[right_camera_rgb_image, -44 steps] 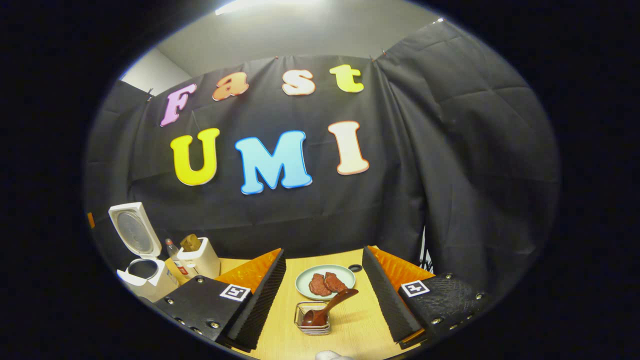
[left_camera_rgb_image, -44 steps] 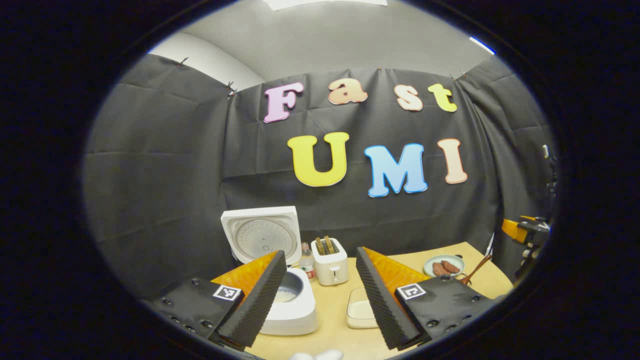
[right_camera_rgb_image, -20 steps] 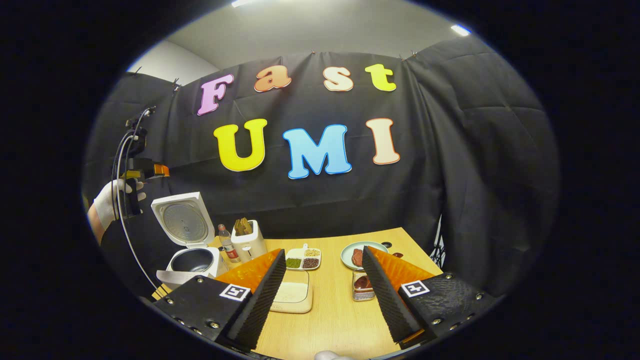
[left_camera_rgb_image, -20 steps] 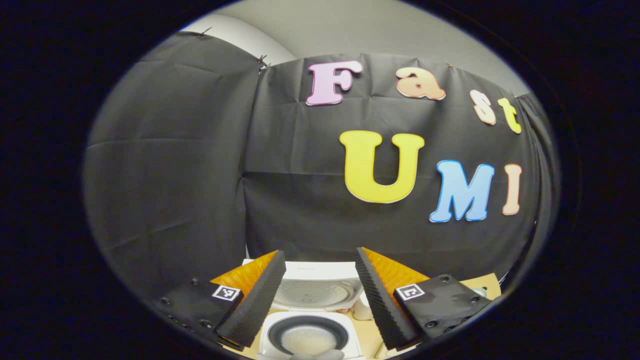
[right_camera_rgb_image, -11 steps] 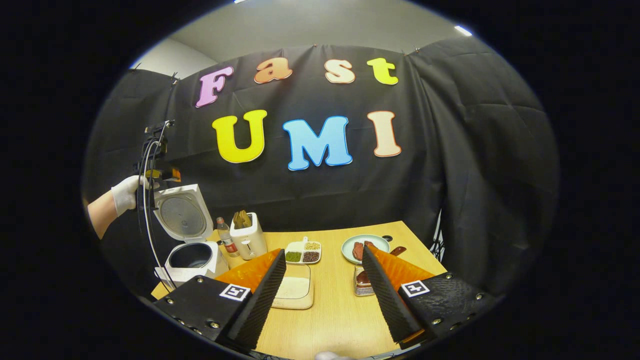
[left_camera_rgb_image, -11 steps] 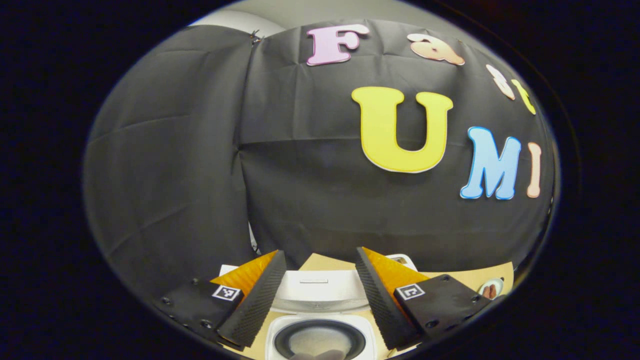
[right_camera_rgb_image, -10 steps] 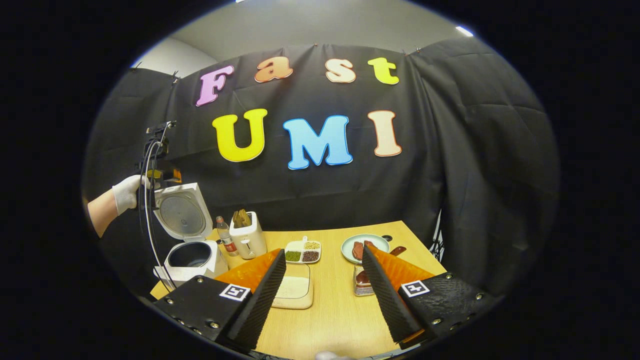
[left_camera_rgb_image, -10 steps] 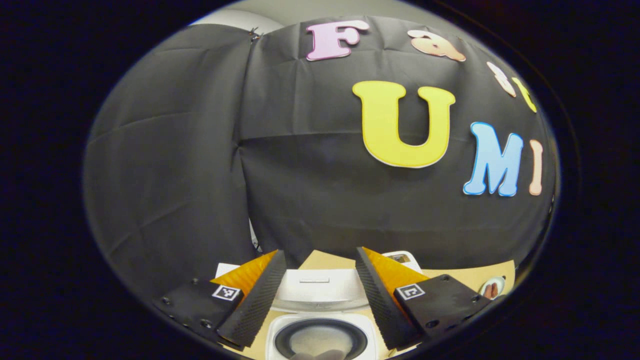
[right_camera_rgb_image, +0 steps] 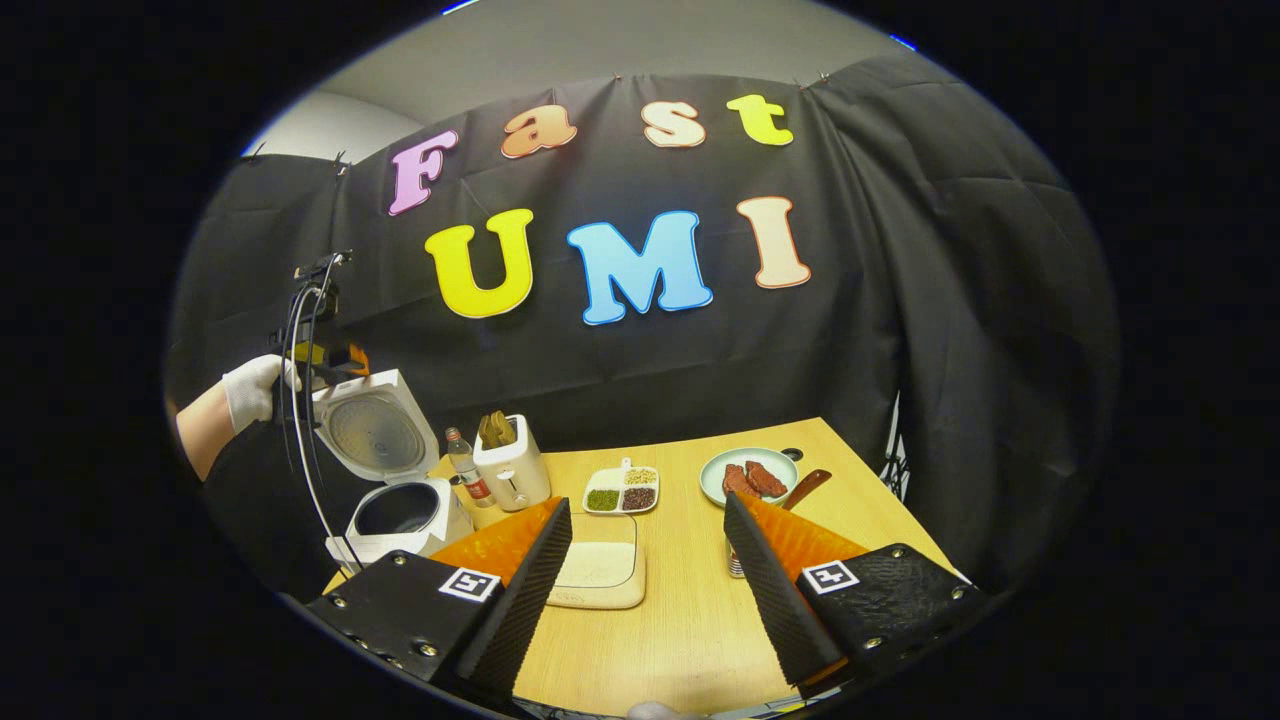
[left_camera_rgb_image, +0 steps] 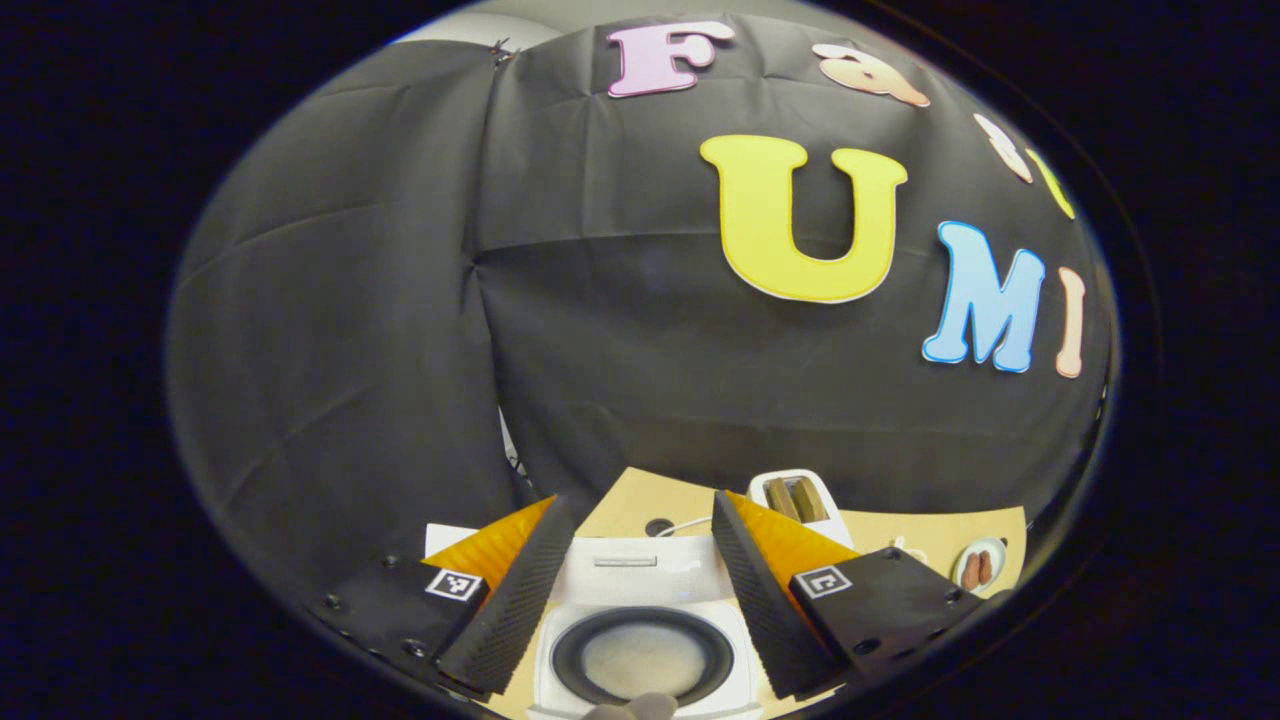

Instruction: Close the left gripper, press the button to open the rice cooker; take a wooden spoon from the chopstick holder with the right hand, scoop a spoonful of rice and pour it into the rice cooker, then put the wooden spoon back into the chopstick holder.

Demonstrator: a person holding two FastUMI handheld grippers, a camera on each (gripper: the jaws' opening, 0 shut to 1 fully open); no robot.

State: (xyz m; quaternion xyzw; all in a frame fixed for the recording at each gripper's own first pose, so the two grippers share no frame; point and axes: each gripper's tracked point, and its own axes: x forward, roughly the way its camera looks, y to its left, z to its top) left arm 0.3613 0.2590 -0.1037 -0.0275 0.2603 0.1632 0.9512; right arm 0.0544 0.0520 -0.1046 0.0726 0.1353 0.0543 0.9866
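Note:
The white rice cooker (right_camera_rgb_image: 405, 512) stands open at the table's left end, its lid (right_camera_rgb_image: 376, 436) upright. My left gripper (right_camera_rgb_image: 333, 360), held by a gloved hand (right_camera_rgb_image: 250, 388), sits at the lid's top edge. From above, my left gripper (left_camera_rgb_image: 638, 520) is open, and between its fingers I see the lid's edge (left_camera_rgb_image: 628, 563) and the pot with rice (left_camera_rgb_image: 640, 660). My right gripper (right_camera_rgb_image: 647, 510) hangs open and empty over the table's front. The wooden spoon's handle (right_camera_rgb_image: 806, 486) sticks out behind its right finger, which hides the chopstick holder. A shallow rice tray (right_camera_rgb_image: 600, 572) lies ahead.
A toaster (right_camera_rgb_image: 510, 470) and a small bottle (right_camera_rgb_image: 468, 470) stand right of the cooker. A sectioned dish of beans (right_camera_rgb_image: 622, 496) and a plate of meat (right_camera_rgb_image: 750, 476) sit at the back of the wooden table (right_camera_rgb_image: 680, 620). Cables (right_camera_rgb_image: 300, 430) hang from the left gripper.
My left gripper has travelled left to above the cooker's lid and tipped downward. My right gripper has drawn back from the holder, with the spoon left in it. Both stayed open.

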